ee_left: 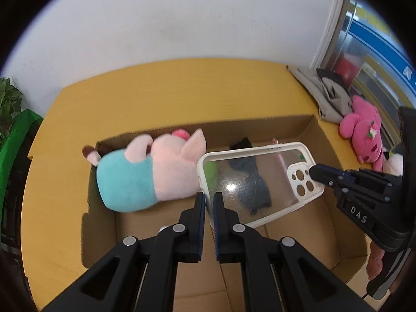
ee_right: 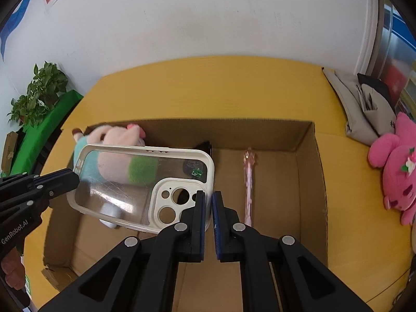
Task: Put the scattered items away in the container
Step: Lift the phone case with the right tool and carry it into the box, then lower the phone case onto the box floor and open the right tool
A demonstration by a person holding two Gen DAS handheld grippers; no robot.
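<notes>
Spanning both closed grippers' fingers [ee_left: 199, 208], phone case [ee_left: 260, 182] (above box [ee_left: 299, 130]).

Right gripper [ee_right: 208, 195] is pinching the right edge of the phone case [ee_right: 135, 182], jaws closed on its rim. Left gripper [ee_right: 71, 179] is gripping the case's left end. Case is hanging tilted over the box [ee_right: 316, 171]. Inside the box, a plush [ee_right: 114, 135] is lying far left and a pink pen [ee_right: 249, 182] is lying right of the case. Pink toy [ee_right: 397, 169] is sitting on the table [ee_right: 208, 88], right.
</notes>
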